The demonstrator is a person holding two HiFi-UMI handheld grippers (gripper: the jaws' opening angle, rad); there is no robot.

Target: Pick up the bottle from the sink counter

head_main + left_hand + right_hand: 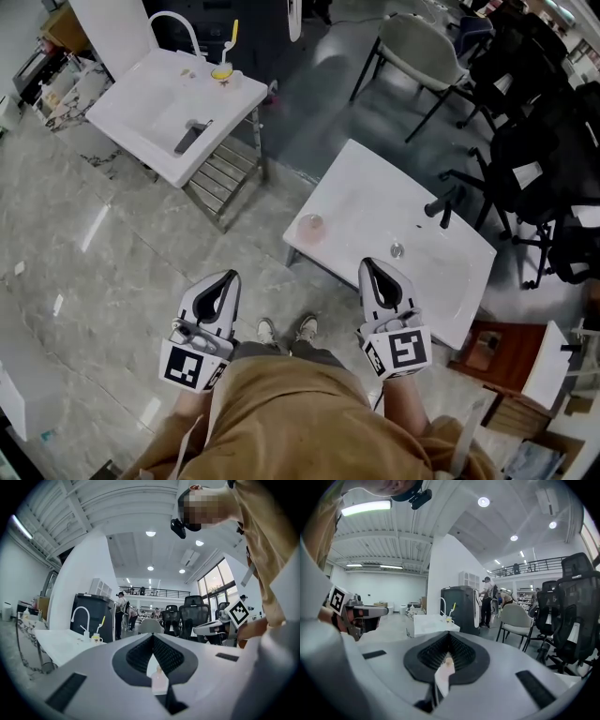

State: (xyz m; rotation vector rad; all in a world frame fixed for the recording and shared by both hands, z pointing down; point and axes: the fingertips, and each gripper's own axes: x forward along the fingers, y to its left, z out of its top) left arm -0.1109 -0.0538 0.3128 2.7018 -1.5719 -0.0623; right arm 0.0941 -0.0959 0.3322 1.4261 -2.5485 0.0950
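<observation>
A small pinkish clear bottle (pixel 309 227) stands upright near the left corner of the white sink counter (pixel 356 202), just ahead of me. Both grippers are held low by my waist, short of the counter, pointing toward it. My left gripper (pixel 229 277) is shut and holds nothing, over the floor left of the counter. My right gripper (pixel 367 265) is also shut and empty, its tip over the counter's near edge. In the left gripper view the bottle (pixel 159 679) shows through the slot below the closed pads (pixel 140 653). The right gripper view shows the bottle (pixel 446 663) the same way.
The counter carries a black faucet (pixel 442 204) and a basin drain (pixel 397 250). A second white sink (pixel 173 103) with a white faucet and a yellow cup (pixel 222 71) stands back left over a metal rack (pixel 225 173). A chair (pixel 417 47) and black office chairs (pixel 534 122) stand beyond.
</observation>
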